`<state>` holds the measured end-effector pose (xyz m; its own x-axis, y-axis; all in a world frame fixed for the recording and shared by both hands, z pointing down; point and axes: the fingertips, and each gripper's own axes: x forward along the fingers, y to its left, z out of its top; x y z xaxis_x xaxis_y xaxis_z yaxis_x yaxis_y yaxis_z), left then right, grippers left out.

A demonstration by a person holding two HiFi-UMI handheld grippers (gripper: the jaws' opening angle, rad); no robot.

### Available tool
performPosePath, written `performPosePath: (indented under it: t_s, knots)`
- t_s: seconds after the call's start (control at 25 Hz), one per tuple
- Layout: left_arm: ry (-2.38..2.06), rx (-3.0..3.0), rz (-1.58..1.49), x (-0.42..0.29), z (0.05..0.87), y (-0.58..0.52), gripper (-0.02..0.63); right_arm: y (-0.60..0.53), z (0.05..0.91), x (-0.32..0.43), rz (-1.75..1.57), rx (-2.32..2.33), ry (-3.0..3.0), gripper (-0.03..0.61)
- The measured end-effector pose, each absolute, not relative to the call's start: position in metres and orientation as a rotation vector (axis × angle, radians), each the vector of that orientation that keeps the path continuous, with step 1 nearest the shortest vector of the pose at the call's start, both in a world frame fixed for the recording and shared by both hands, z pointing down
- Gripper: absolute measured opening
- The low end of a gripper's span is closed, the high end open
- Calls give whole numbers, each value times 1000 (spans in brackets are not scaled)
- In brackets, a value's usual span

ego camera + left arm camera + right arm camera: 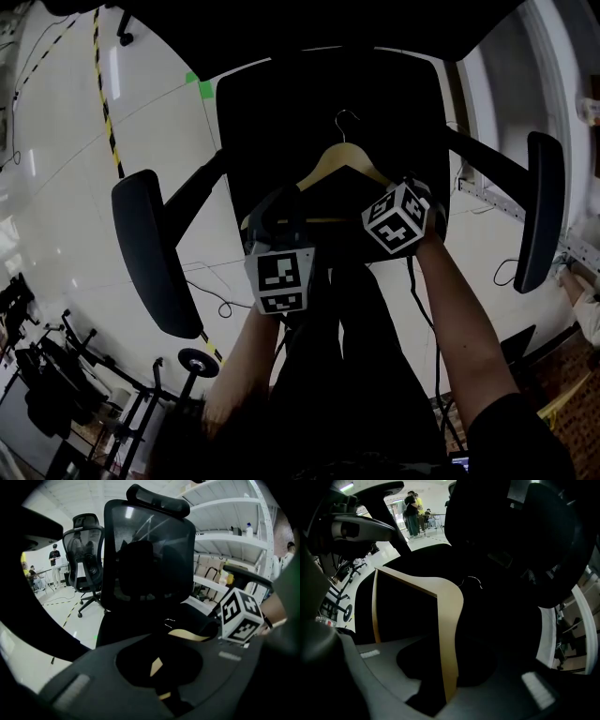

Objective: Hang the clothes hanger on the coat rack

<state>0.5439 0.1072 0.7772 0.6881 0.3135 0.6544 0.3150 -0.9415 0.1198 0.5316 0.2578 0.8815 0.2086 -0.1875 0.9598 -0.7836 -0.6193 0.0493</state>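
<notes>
A wooden clothes hanger with a metal hook lies on the black seat of an office chair. My left gripper is at the hanger's left end. In the left gripper view, slivers of the hanger's wood show between the closed-in jaws of the left gripper. My right gripper is on the hanger's right arm. In the right gripper view, the hanger's arm runs down into the pinch of the right gripper. No coat rack is in view.
The chair's armrests flank both grippers, and its mesh back rises ahead. A second office chair and white shelves stand beyond. Yellow-black floor tape and black stands are at the left.
</notes>
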Motion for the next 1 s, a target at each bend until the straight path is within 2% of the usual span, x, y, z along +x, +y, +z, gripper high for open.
performPosePath:
  t_s: [0.48, 1.0]
  knots:
    - [-534, -2918, -1022, 541, 736, 116, 5, 271, 825, 533, 1278, 2090, -831, 104]
    - [-454, -3031, -720, 549, 601, 128, 5, 293, 702, 549, 1086, 2265, -759, 104]
